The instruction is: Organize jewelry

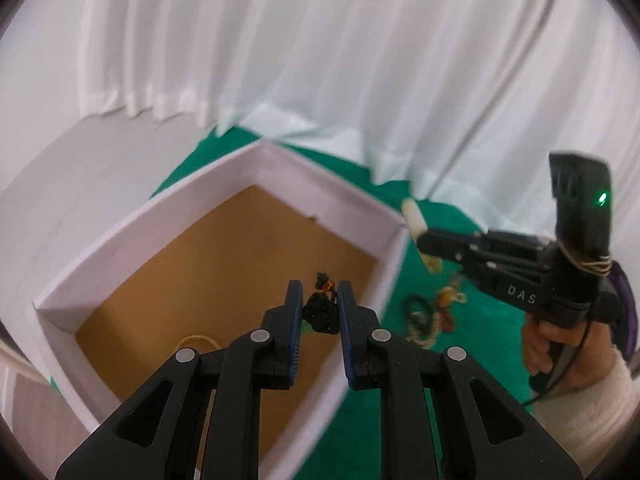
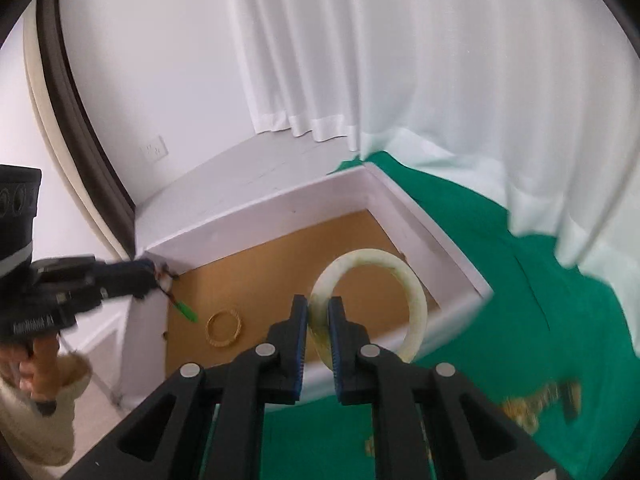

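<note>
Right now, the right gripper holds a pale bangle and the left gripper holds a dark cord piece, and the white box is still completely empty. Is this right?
Not quite. The white box is not empty: the right wrist view shows a gold bangle lying on its brown floor. The rest stands: the right gripper holds the pale bangle, and the left gripper holds the dark cord piece.

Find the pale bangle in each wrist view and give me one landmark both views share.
Left wrist: pale bangle at right, edge-on in the right gripper, beyond the box's right corner.
Right wrist: lower centre, clamped between the pads over the box.
Shared landmark: white-walled box with brown floor.
</note>
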A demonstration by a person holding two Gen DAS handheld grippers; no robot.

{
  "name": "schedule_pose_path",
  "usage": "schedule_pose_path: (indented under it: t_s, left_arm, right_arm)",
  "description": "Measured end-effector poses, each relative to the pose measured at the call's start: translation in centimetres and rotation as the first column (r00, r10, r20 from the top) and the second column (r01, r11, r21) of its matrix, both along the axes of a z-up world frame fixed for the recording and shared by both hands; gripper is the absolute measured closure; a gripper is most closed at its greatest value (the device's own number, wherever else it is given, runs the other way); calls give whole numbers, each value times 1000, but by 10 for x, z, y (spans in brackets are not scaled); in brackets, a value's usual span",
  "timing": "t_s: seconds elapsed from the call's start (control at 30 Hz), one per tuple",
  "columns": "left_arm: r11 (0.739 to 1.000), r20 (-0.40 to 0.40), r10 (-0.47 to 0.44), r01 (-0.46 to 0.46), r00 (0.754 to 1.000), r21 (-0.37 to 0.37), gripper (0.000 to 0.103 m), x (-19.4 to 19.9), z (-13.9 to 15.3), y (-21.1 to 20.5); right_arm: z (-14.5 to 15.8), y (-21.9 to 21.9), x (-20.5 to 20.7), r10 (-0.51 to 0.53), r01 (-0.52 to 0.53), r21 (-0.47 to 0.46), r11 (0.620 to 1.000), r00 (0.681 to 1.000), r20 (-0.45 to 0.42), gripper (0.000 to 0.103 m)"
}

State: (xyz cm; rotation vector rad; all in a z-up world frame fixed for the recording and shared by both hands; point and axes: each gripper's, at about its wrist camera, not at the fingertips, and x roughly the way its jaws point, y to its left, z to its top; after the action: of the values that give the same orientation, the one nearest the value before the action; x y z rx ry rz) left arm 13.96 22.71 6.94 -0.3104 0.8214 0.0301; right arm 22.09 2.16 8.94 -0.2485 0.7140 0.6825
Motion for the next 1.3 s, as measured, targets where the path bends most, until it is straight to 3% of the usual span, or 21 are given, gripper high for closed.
schedule_pose_path:
  t_s: [0.27,0.43,0.57,0.63,0.67,0.7,0.73,0.77,0.8,0.97,1.07,1.3]
  left_arm:
    - [992,-84,124,-125,989,-16,87,26,-42,54]
    - [986,-142,161,-164,977,-10,87,36,-68,66]
    - [985,-178,170,-164,969,47,86,43,-85,64]
    - [981,-194,187,-172,963,88,80,44,-89,63]
    - [978,-200,195,-176,960,108,66,43,-90,61]
    - [977,-198,200,-181,959,112,48,41,-90,61]
    - [975,-193,208,-189,959,114,40,38,-88,61]
    - [972,-179,221,-202,959,117,29,33,-84,60]
    - [971,-165,225,-207,960,121,26,28,-81,58]
    - [960,-100,249,-232,963,159,17,6,-59,47]
    - [958,-59,245,-232,968,168,14,-9,-45,33]
    - [976,27,169,-171,985,138,9,-49,-18,-23]
  right_arm:
    - [-55,74,56,5,-8,-134,991,1000,-21,92]
    - [-90,86,67,-12,4,-221,975,999,-35,91]
    - [-103,93,66,-3,2,-268,963,1000,-5,92]
    - [-104,95,66,0,-3,-258,966,1000,-13,92]
    - [-103,95,65,1,-4,-248,969,1000,-13,89]
    - [-100,94,63,2,-5,-232,973,1000,-12,81]
    - [-97,94,61,-1,-1,-220,976,1000,-7,73]
    - [-93,91,57,-6,6,-200,980,1000,4,50]
    - [-88,89,53,-9,12,-180,984,1000,17,37]
    - [-66,67,25,-28,37,-124,992,997,74,36]
    - [-57,48,1,-45,57,-103,993,993,112,29]
    - [-58,-22,-55,-119,131,-91,987,985,126,26]
